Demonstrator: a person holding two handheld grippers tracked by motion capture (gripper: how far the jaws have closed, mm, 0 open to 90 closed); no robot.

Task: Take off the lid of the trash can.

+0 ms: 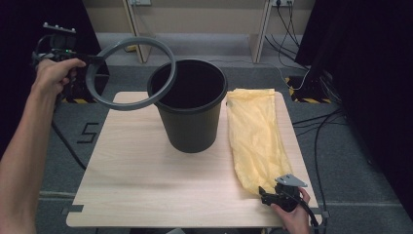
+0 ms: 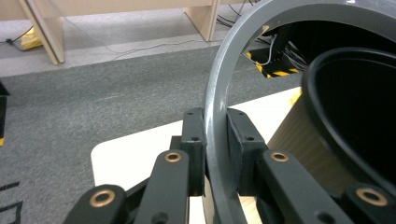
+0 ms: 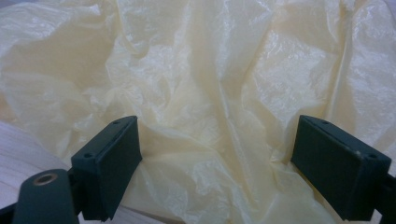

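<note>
Left gripper (image 2: 215,154) clamps the grey plastic retaining ring (image 1: 130,74) lifted off the dark round plastic bin (image 1: 189,105); right gripper (image 3: 215,161) gapes at the crumpled yellow plastic bag (image 1: 254,136), likely next: pinch and lift it.

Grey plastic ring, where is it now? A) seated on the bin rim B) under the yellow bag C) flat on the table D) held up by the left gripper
D: the left gripper is shut on the grey plastic ring, holding it tilted in the air beside the dark plastic bin, not seated on its rim.

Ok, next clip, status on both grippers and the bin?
Left gripper shut on grey ring, held up beside the bin. Right gripper open, fingers astride yellow bag on the table. Bin unlined.
</note>
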